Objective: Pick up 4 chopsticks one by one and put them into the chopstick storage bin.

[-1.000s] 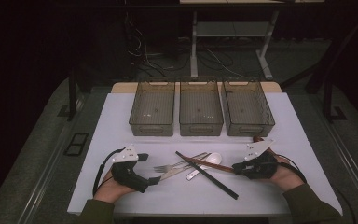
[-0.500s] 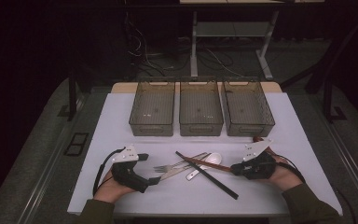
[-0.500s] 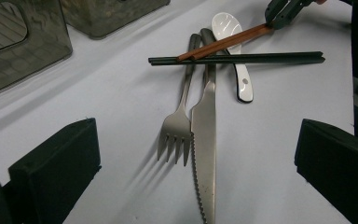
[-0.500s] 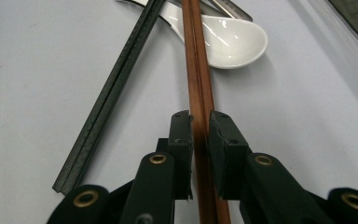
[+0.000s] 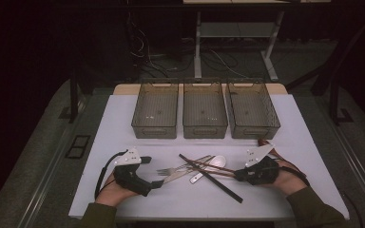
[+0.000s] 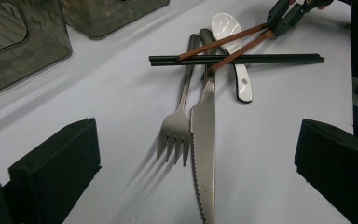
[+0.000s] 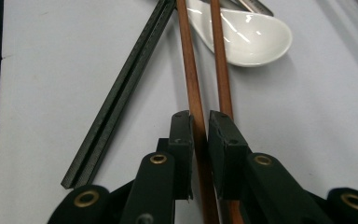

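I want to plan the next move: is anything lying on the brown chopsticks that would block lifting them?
Nothing visible lies on them. The brown chopsticks, clamped in the right gripper, rest on top of the black chopsticks, knife and white spoon.

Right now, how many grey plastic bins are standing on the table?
3. They stand in one row at the far side of the table: the left bin, the middle bin and the right bin. All three look empty, and none seems hidden.
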